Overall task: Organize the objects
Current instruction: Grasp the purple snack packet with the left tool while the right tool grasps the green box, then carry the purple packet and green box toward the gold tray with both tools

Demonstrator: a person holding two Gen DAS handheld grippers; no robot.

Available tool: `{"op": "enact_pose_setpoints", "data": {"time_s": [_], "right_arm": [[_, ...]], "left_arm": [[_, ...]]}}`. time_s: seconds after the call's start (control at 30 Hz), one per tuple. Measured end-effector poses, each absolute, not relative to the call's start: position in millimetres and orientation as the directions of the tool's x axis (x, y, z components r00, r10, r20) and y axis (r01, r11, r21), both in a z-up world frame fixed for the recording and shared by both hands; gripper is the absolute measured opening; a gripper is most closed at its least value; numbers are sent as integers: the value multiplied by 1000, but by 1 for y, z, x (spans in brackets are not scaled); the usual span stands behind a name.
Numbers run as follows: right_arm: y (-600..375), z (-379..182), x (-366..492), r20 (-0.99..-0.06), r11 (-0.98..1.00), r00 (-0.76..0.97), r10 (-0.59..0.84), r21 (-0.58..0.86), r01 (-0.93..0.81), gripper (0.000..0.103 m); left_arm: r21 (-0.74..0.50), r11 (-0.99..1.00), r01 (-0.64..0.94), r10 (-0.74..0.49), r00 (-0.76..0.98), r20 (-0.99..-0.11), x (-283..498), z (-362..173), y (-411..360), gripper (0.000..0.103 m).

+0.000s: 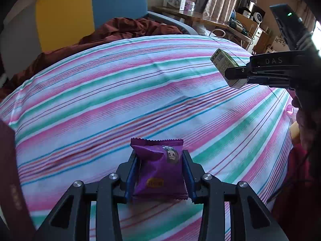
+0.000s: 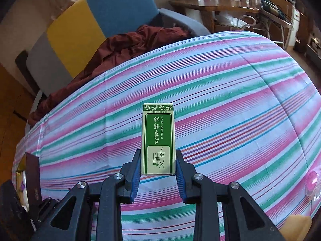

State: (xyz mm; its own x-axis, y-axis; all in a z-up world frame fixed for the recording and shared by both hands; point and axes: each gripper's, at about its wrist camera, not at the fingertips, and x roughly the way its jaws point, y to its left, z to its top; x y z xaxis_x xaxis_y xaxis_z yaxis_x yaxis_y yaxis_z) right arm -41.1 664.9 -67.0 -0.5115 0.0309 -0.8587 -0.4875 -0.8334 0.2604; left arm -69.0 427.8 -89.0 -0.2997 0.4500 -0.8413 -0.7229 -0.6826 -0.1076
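Observation:
My left gripper point(image 1: 160, 156) is shut on a purple snack packet point(image 1: 158, 168) and holds it above the striped bedspread point(image 1: 120, 100). My right gripper point(image 2: 158, 156) is shut on a green essential-oil box point(image 2: 158, 138), held upright above the same bedspread point(image 2: 220, 92). In the left wrist view the right gripper point(image 1: 233, 74) comes in from the right edge with the box point(image 1: 226, 68) in its jaws, well above and beyond the packet.
A dark red box point(image 1: 12, 180) stands at the left edge and also shows in the right wrist view point(image 2: 33, 178). A dark red blanket point(image 2: 124, 46) lies at the bed's far side by a blue-yellow chair point(image 2: 96, 16). A pink object point(image 2: 312, 178) and a yellow object point(image 2: 297, 227) lie at right.

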Motion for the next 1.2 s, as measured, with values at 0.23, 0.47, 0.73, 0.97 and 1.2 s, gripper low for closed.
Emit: {"op": "enact_pose_setpoints", "data": {"time_s": [0.23, 0.47, 0.73, 0.97, 1.2], "right_arm": [[617, -78, -63, -868, -923, -481, -125, 280, -265, 30], [578, -95, -76, -912, -959, -375, -167, 239, -154, 30], [544, -88, -78, -954, -971, -292, -64, 127, -201, 30], [523, -89, -47, -947, -936, -317, -52, 158, -316, 30], [534, -90, -46, -933, -923, -359, -25, 159, -350, 31]], "left_arm": [[-183, -757, -627, 471, -331, -817, -53, -91, 349, 41], [-164, -751, -639, 474, -350, -808, -50, -96, 346, 41], [-169, -748, -642, 485, -354, -800, -50, -96, 346, 41], [-132, -732, -669, 483, -372, -793, -44, -96, 348, 41], [-78, -725, -684, 469, -408, -783, -39, -98, 350, 41]]}}
